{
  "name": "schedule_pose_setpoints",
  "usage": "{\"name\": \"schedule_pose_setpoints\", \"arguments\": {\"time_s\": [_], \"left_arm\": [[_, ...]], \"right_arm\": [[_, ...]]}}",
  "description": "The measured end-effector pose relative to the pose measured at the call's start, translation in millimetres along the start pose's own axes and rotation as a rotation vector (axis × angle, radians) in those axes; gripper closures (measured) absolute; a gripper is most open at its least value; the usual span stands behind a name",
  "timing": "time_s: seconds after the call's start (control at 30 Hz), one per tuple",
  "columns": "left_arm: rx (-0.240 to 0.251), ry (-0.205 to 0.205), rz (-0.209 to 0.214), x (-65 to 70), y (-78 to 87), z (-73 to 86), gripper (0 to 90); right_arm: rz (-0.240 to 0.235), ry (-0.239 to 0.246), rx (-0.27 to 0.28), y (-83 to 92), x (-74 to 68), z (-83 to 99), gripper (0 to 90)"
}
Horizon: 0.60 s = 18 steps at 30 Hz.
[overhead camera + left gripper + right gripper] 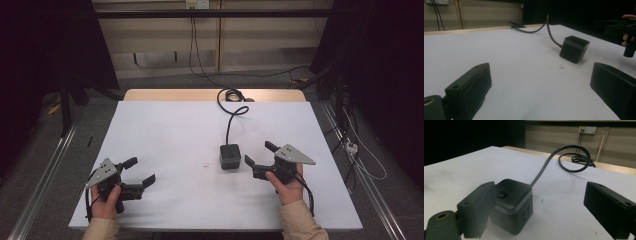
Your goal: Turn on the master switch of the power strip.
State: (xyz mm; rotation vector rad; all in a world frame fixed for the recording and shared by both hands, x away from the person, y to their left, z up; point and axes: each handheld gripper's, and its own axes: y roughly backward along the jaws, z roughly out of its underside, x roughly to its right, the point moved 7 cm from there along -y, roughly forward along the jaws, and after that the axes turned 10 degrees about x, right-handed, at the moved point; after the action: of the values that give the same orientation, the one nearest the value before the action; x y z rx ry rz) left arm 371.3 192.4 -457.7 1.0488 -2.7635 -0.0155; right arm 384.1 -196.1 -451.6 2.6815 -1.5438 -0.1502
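- The black cube socket [229, 156] stands on the white table [160, 135], a little right of the middle, and its cable [231, 107] curls away to the far edge.
- The right gripper [260, 154] is just beside the cube, on its right side. Its jaws stand wide apart and hold nothing. In the right gripper view one jaw is in front of the cube's [511, 205] near corner and the other jaw is well apart from it, so the cube is not yet between them.
- I judge that the step in hand is to approach the cube and grasp it with the right gripper.
- To do it well, the person should first move the gripper sideways until the cube sits in the middle of the gap, and only then close.
- The jaws should meet two flat opposite faces, not a corner, or the cube may turn and slip out.
- It is better to keep the side with the cable free, because the stiff cable can push the cube away.
- The small button [502, 194] on top should stay untouched.
- The left gripper [140, 171] rests near the front left of the table, well apart from the cube, open and empty. It could steady the cable if the cube drags.
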Motion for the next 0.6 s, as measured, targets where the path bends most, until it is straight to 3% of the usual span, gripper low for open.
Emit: {"name": "schedule_pose_setpoints", "arguments": {"time_s": [0.6], "left_arm": [[0.001, -0.001, 0.001, 0.1, -0.4, 0.0, 3.4]], "right_arm": [[-0.003, -0.004, -0.012, -5.9, -2.6, -3.1, 20.3]]}}
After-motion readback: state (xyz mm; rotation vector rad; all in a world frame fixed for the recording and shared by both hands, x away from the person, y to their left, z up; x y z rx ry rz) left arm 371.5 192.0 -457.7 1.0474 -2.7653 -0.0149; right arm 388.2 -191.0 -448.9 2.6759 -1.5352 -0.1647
